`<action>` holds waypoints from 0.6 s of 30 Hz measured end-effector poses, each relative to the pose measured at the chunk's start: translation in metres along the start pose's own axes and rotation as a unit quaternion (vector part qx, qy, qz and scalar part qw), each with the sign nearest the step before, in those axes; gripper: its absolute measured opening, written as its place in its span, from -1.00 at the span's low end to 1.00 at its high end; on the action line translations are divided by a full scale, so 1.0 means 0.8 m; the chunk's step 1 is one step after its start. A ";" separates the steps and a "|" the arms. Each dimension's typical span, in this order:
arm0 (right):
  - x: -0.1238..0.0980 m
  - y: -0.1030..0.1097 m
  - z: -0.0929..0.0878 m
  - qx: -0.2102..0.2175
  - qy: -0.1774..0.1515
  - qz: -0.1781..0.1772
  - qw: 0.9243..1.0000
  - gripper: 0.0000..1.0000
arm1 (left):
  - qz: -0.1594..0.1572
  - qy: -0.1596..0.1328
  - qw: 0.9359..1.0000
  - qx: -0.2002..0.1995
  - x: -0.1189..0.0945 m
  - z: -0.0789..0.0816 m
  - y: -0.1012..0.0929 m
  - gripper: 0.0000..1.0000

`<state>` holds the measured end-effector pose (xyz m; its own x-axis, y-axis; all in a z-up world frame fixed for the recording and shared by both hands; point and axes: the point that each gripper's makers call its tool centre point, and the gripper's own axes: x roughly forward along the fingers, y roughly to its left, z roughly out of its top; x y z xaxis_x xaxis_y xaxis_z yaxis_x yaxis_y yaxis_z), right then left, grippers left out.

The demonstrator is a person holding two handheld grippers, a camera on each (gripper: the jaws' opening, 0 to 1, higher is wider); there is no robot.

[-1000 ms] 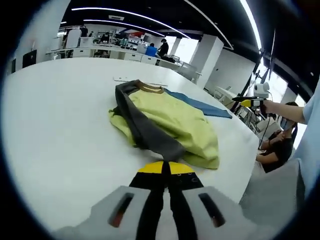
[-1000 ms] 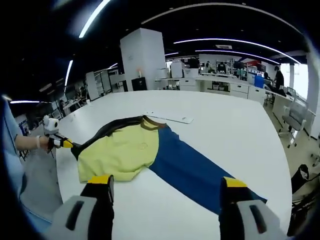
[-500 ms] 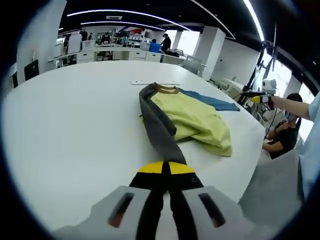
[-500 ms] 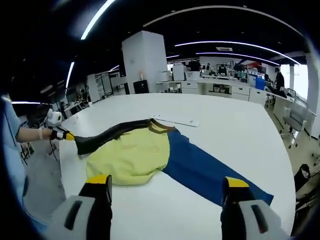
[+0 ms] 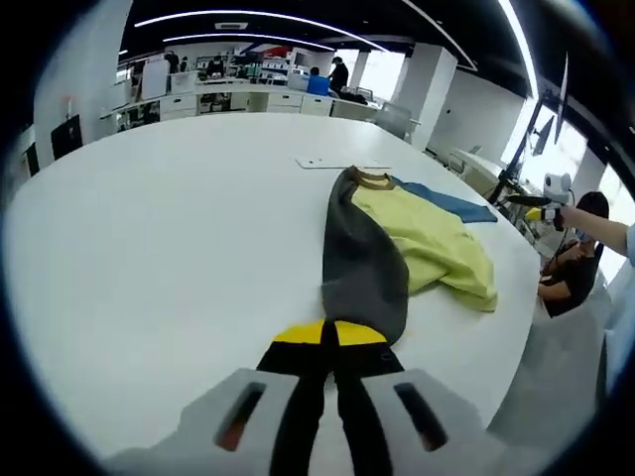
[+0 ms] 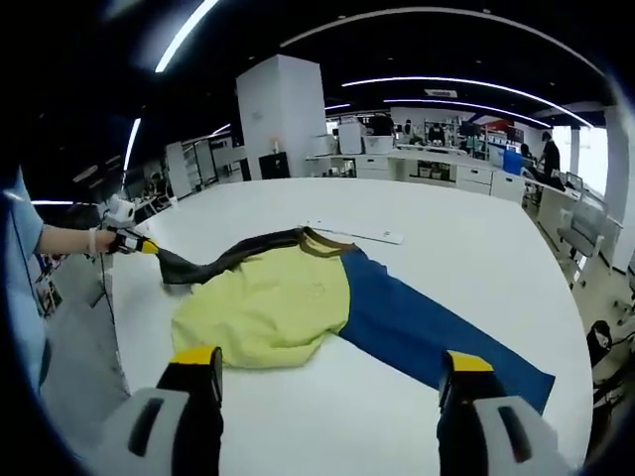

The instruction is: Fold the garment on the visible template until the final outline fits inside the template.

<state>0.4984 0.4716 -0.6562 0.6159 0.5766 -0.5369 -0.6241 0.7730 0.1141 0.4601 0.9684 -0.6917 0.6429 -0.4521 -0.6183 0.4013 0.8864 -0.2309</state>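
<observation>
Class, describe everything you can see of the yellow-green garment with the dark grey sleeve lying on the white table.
The yellow-green garment with the dark grey sleeve looks like soft knit cloth, with a tan ribbed collar. It lies rumpled and partly folded on the white table, overlapping one end of the blue rectangular template. Its grey sleeve is stretched out from the body, its end pinched in the shut left gripper. The open right gripper hangs clear of it.

My left gripper (image 5: 328, 335) hides the tip of the grey sleeve (image 5: 362, 268) it pinches. The blue template (image 6: 427, 332) runs under the yellow garment (image 6: 268, 312) toward 9 o'clock — that part is hidden. The white strip (image 6: 362, 234) at 12 o'clock is too small to tell — likewise the far desks (image 5: 238, 99).
</observation>
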 end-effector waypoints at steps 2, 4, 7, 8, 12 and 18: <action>0.002 0.003 0.000 0.003 0.000 -0.004 1.000 0.81 | 0.003 0.005 1.000 -0.001 0.005 0.002 0.016 -1.00; 0.004 0.005 0.000 0.005 0.002 -0.007 1.000 0.80 | 0.007 0.006 1.000 -0.003 0.008 0.004 0.031 -1.00; 0.004 0.010 -0.001 0.008 0.005 -0.011 1.000 0.80 | 0.014 0.012 1.000 -0.008 0.012 0.006 0.060 -1.00; 0.004 0.010 -0.003 0.008 0.009 -0.017 1.000 0.80 | 0.015 0.013 1.000 -0.009 0.012 0.006 0.064 -1.00; 0.002 0.013 -0.005 0.013 0.012 -0.025 1.000 0.80 | 0.030 0.022 0.999 -0.020 0.018 0.003 0.105 -1.00; -0.001 0.014 -0.016 0.030 0.017 -0.042 0.998 0.78 | 0.046 0.033 0.998 -0.040 0.031 -0.001 0.157 -1.00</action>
<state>0.4846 0.4765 -0.6649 0.6475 0.4998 -0.5753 -0.5398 0.8336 0.1167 0.5256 1.0684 -0.7363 0.6287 -0.3636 -0.6874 0.2873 0.9300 -0.2292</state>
